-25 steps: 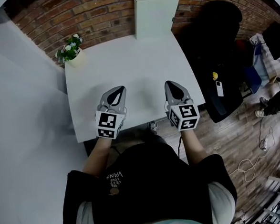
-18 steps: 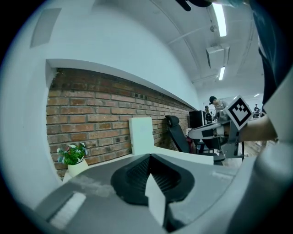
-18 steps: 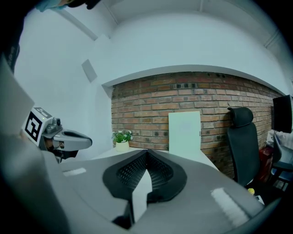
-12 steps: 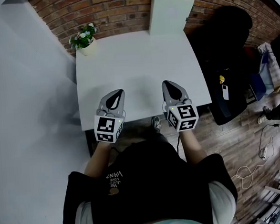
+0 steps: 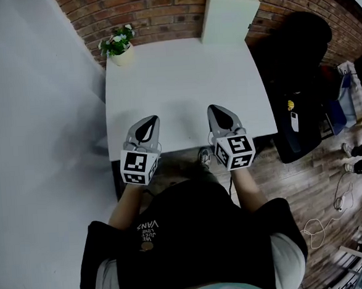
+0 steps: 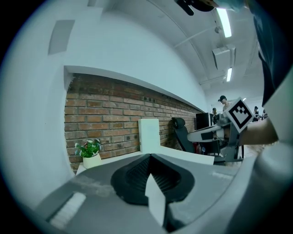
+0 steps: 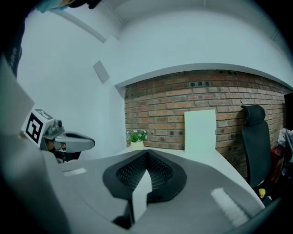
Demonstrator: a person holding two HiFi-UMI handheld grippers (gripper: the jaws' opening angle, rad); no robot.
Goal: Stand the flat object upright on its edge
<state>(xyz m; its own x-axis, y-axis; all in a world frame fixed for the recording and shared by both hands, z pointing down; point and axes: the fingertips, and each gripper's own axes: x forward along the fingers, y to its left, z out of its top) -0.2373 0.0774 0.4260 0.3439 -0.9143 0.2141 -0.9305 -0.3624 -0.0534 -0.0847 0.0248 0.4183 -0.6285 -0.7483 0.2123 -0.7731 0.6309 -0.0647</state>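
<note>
Head view, looking steeply down: one white bench (image 5: 182, 79) stands against a brick wall (image 5: 159, 12), and a person in a black shirt stands at its near edge with tongs in each hand, two in all. The left tongs (image 5: 150, 123) and the right tongs (image 5: 219, 112) hang side by side over the near edge of the bench, well apart from each other, both pointing toward the wall.

Left gripper view has the two jaws pressed together with nothing between them. Right gripper view has the same: jaws closed tight and empty.

One flat white board (image 5: 229, 17) stands upright on its edge at the far right corner of the bench, its face against the bricks. Whether its lower edge rests on the bench top or just behind it cannot be made out. It is well apart from both tongs.

One small potted plant (image 5: 118, 45) with white flowers sits at the far left corner. One black office chair (image 5: 298, 46) stands off the right side of the bench, on a wooden floor.
</note>
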